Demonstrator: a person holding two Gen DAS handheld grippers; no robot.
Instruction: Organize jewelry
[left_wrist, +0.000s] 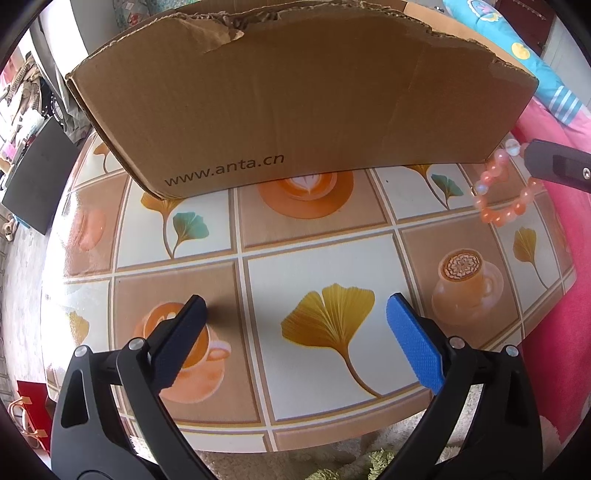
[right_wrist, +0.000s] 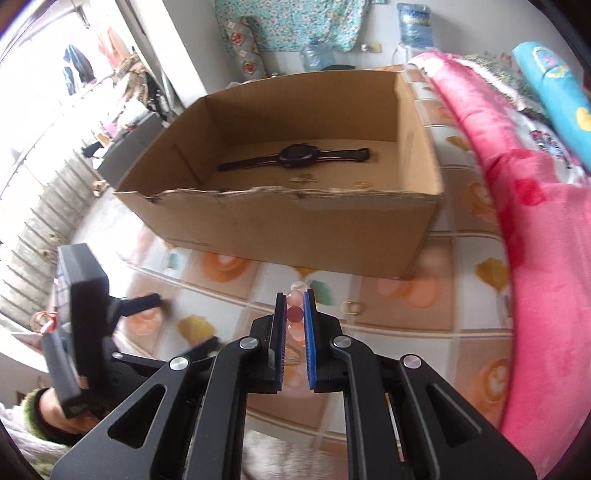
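The pink bead bracelet (left_wrist: 508, 188) is hanging off the table (left_wrist: 317, 266), pinched in the right gripper (right_wrist: 295, 317), whose pads are clamping a few beads. I'd be carrying it over the cardboard box (right_wrist: 295, 218) rim before letting go (a watch (right_wrist: 295, 157) is already lying inside), aiming for bare floor. The left gripper (left_wrist: 295, 314) is hovering spread wide, gripping nothing.
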